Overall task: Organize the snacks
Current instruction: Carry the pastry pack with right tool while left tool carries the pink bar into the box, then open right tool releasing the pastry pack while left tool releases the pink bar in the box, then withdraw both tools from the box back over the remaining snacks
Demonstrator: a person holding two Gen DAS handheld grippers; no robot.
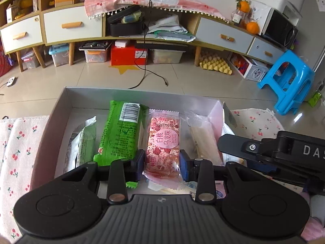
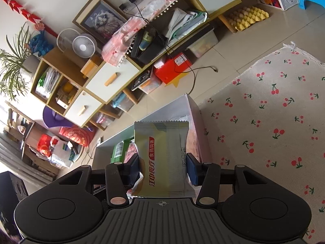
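A cherry-print cloth is spread over the bench, and the white box is set on it to collect snacks. The pink packet is clamped lengthwise by the left hand-held gripper, lowered inside beside the green packet. The white-and-yellow packet is pinched by the right hand-held gripper, apparently above the box's corner, presumably next in line.

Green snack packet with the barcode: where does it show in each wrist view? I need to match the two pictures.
Left wrist view: the green snack packet lies left of centre in the white box, beside the pink packet that the left gripper holds.
Right wrist view: only a green sliver with the barcode shows, lower centre, left of the white packet in the right gripper.
Shared landmark: the red box under the cabinet.
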